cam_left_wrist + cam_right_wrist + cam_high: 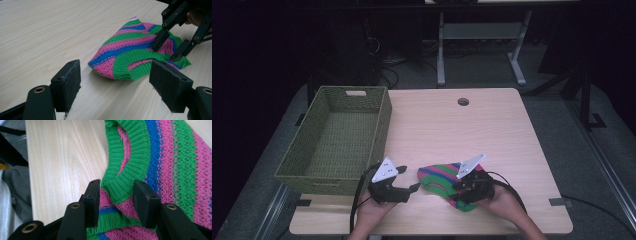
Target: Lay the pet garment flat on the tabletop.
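A small knitted sweater (443, 179) with green, pink and blue stripes lies flat near the table's front edge. In the left gripper view the sweater (130, 50) rests just ahead of my left gripper (116, 67), whose jaws stand wide apart with nothing between them. From above, the left gripper (408, 180) sits just left of the garment. My right gripper (460, 190) is over the sweater's right part, and its tips show in the left gripper view (165, 52). Its jaws (117, 183) straddle the green ribbed hem (125, 170) with a little slack on each side.
A green woven basket (382, 125) stands at the table's left, close behind the left gripper. The light wooden table (472, 130) has a round cable hole (463, 102) near its back edge. Desk legs and cables lie on the dark floor beyond.
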Motion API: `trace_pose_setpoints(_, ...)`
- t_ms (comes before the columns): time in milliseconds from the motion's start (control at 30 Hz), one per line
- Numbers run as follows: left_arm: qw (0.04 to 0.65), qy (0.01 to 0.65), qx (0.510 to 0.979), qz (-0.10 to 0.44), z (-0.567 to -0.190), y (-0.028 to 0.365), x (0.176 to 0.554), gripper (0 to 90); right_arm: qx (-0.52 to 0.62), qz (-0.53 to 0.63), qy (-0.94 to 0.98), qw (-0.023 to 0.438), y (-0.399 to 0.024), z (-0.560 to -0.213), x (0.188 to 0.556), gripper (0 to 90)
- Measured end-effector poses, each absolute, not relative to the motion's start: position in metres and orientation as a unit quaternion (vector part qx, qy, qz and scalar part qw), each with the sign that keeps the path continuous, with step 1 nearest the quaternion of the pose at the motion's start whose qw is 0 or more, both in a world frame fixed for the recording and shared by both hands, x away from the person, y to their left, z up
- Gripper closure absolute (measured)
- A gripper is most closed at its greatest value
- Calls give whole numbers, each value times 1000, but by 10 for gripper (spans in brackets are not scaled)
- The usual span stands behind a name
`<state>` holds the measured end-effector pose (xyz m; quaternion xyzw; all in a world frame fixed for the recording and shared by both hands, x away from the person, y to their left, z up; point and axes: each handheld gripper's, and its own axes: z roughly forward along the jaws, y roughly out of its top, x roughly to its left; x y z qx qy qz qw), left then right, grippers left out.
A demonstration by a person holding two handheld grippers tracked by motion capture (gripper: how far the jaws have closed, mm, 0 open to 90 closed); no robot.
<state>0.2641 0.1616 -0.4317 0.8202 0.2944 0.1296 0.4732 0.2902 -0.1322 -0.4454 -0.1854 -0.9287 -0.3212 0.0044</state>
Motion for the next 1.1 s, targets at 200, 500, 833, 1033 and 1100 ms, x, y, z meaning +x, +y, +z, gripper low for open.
trace_pose_setpoints(200,472,292,822,129,-432,161,264,248,-180,-307,-935,-10,-128,-449,290,640)
trace_pose_setpoints(500,473,291,822,125,-432,160,264,248,-188,-306,-933,-11,-130,-449,292,792)
trace_pose_setpoints(833,464,274,835,108,-433,153,263,282,-199,-331,-922,0,-137,-440,292,852)
trace_pose_setpoints(1033,453,258,848,96,-430,146,264,325,-226,-359,-905,20,-150,-431,291,854)
trace_pose_setpoints(1100,446,249,855,85,-429,141,264,347,-229,-367,-901,20,-155,-428,291,854)
